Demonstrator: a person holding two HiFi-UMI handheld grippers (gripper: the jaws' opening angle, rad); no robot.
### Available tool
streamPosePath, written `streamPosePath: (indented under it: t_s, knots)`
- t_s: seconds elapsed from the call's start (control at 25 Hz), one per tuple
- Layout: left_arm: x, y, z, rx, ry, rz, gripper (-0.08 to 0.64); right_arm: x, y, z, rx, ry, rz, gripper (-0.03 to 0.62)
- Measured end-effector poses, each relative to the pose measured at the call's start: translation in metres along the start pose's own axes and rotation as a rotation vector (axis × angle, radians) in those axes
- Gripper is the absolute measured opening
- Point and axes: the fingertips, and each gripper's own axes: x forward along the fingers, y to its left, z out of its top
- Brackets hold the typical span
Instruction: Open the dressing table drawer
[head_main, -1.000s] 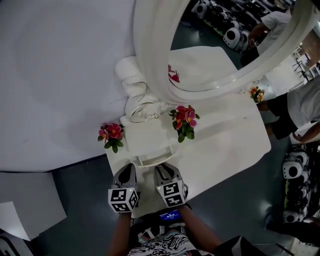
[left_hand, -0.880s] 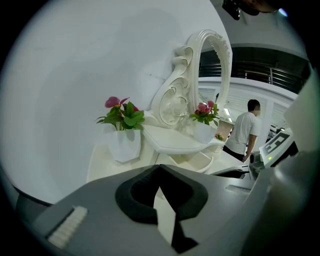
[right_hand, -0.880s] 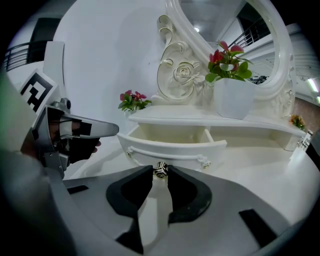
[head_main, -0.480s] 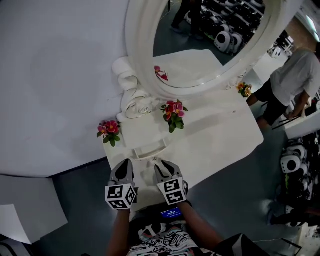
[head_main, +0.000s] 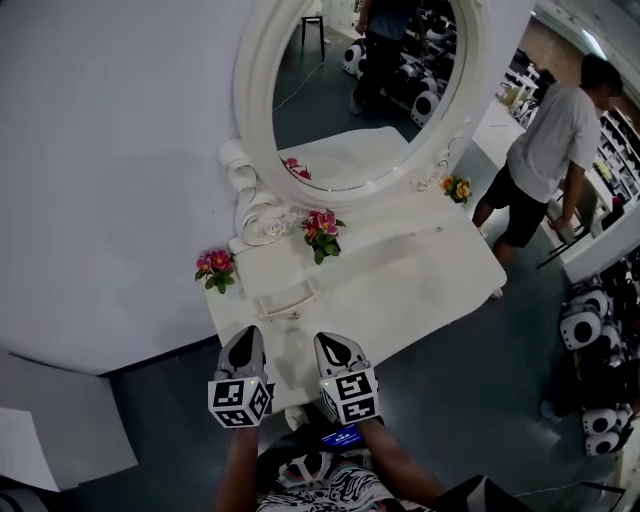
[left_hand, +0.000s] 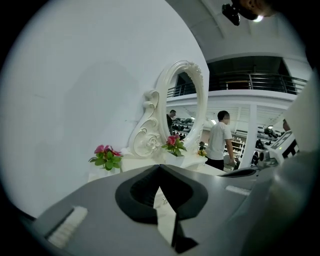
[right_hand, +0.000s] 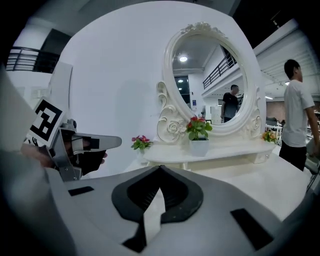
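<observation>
The white dressing table (head_main: 420, 290) stands under an oval mirror (head_main: 360, 90). Its small drawer front with a bar handle (head_main: 288, 298) sits below the raised shelf, between two flower pots. Whether the drawer stands out from its frame is unclear. My left gripper (head_main: 245, 342) and right gripper (head_main: 335, 345) hover side by side over the table's near edge, short of the handle and touching nothing. In the left gripper view the left gripper (left_hand: 159, 167) has its jaws meeting at the tip. The right gripper (right_hand: 160, 167) also has its jaws together with nothing between them.
Pink flowers (head_main: 215, 268) stand at the table's left end, another pot (head_main: 321, 228) by the mirror base, a third (head_main: 456, 187) at the right. A person (head_main: 545, 140) stands beyond the right end. Panda toys (head_main: 580, 325) lie on the floor.
Both grippers have drawn back from the drawer handle toward the person and risen. The head view has tilted up, so the whole mirror and the standing person now show.
</observation>
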Motion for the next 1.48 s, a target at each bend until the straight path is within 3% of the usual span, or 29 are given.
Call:
streamPosePath:
  t_s: [0.28, 0.68, 1.48]
  knots:
    - [-0.035, -0.041, 0.003, 0.004, -0.026, 0.046, 0.002, -0.054, -0.006, 0.007, -0.009, -0.043, 0.038, 0.002]
    - [-0.078, -0.098, -0.014, -0.005, -0.065, 0.084, 0.002, -0.120, -0.020, -0.017, -0.015, -0.069, 0.067, 0.002]
    - [-0.086, -0.099, -0.014, -0.018, -0.086, 0.126, 0.002, -0.121, -0.021, -0.014, -0.047, -0.078, 0.122, 0.002]
